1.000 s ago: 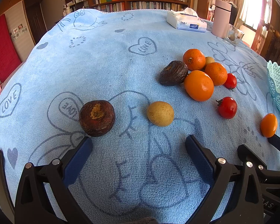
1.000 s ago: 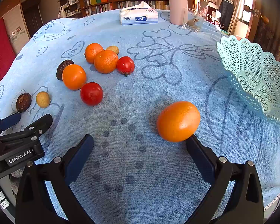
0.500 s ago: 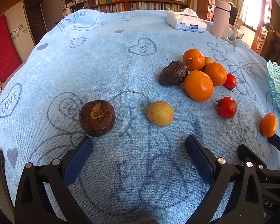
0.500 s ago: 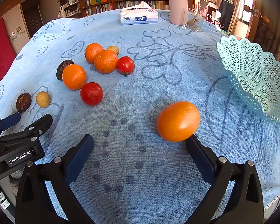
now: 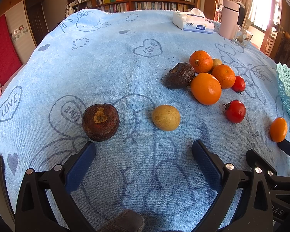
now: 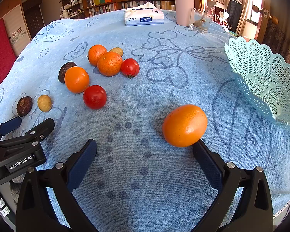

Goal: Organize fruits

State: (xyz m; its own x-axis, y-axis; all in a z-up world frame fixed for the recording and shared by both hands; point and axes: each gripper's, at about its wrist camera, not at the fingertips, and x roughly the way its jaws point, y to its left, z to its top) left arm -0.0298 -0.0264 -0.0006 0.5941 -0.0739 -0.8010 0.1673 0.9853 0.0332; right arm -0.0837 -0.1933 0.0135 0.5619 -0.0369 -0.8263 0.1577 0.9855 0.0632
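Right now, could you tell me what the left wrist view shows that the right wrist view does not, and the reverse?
Only the left wrist view shows the brown fruit's pale stem scar up close. Only the right wrist view shows the whole basket, empty. Both share the lone orange, the tissue pack and both open tools: left, right.

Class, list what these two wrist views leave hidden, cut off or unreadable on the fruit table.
- Basket: left wrist view, mostly cut off by the right edge.
- Small yellow fruit: left wrist view, largely hidden behind the oranges.
- Dark fruit: right wrist view, partly hidden by an orange.
- Glass contents: right wrist view, too small.
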